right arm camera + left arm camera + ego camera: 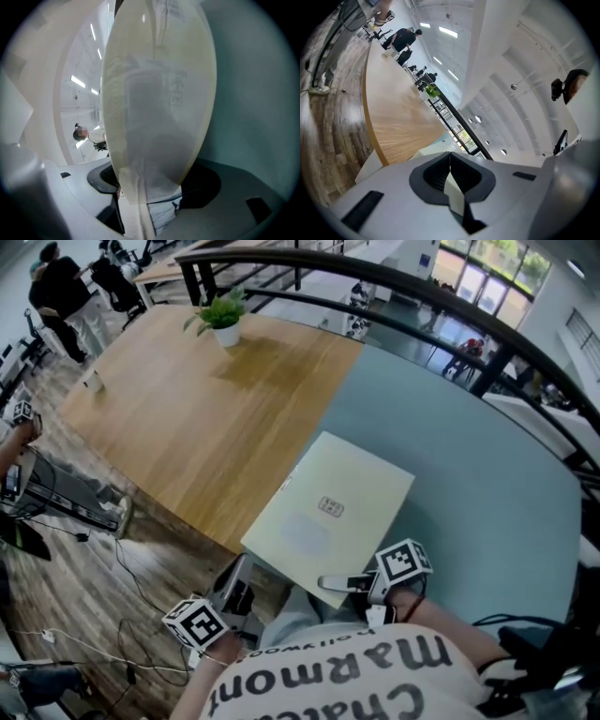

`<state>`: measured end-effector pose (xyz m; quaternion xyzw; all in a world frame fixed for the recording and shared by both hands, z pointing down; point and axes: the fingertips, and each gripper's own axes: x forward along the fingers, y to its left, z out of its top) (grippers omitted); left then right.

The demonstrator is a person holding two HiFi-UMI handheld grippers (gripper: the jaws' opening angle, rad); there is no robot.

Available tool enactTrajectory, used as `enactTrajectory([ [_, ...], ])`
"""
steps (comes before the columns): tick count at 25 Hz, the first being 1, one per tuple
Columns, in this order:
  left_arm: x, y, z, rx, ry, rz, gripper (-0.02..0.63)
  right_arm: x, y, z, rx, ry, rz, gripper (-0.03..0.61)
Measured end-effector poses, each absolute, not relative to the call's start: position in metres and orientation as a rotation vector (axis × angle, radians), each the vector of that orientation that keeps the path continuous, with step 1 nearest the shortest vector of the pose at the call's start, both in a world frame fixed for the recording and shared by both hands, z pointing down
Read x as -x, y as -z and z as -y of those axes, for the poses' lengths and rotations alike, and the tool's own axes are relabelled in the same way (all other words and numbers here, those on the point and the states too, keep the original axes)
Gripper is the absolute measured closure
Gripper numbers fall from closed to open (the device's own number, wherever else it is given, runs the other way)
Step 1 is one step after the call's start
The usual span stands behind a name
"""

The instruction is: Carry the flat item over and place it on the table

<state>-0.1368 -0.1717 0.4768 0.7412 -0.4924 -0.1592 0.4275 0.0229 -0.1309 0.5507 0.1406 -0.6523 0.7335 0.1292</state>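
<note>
The flat item (328, 512), a pale yellowish rectangular pack with a small label in its middle, lies flat on the table. It straddles the seam where the wooden tabletop (187, 418) meets the blue-green tabletop (478, 484), and its near edge sits at the table's rim, close to the person's body.

The right gripper (339, 583) reaches in at the right end of that near edge. In the right gripper view the flat item (159, 93) fills most of the picture, and its near end runs down between the jaws of the right gripper (152, 185). The jaws stand wide apart, one dark pad on each side. The thin pack lies in the gap between them and the pads are not pressed on it.

The left gripper (239, 570) hangs below and to the left of the pack's near left corner, off the table's edge and over the wood-plank floor (84, 587). It stays clear of the pack. In the left gripper view its jaws (450, 157) are closed together, meeting along a thin line. A pale strip shows low in the seam, and I cannot tell what it is.

A potted plant (223, 315) stands at the far end of the wooden top, well apart from the pack.
</note>
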Motion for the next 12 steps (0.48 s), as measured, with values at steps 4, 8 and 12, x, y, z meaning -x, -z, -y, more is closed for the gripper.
enactTrajectory([
  [4,0.146,-0.471,0.174,-1.911,0.349,1.178,0.609,-0.021,-0.552,0.134,-0.479,-2.123,1.89,0.245],
  [8,0.16,-0.477,0.17,-1.908,0.295,1.074,0.609,-0.014,-0.553,0.128,-0.506,-2.158,1.863,0.244],
  [12,0.18,-0.469,0.175,-1.983,0.233,0.984,0.609,-0.008,-0.546,0.133,-0.57,-2.178,1.891,0.244],
])
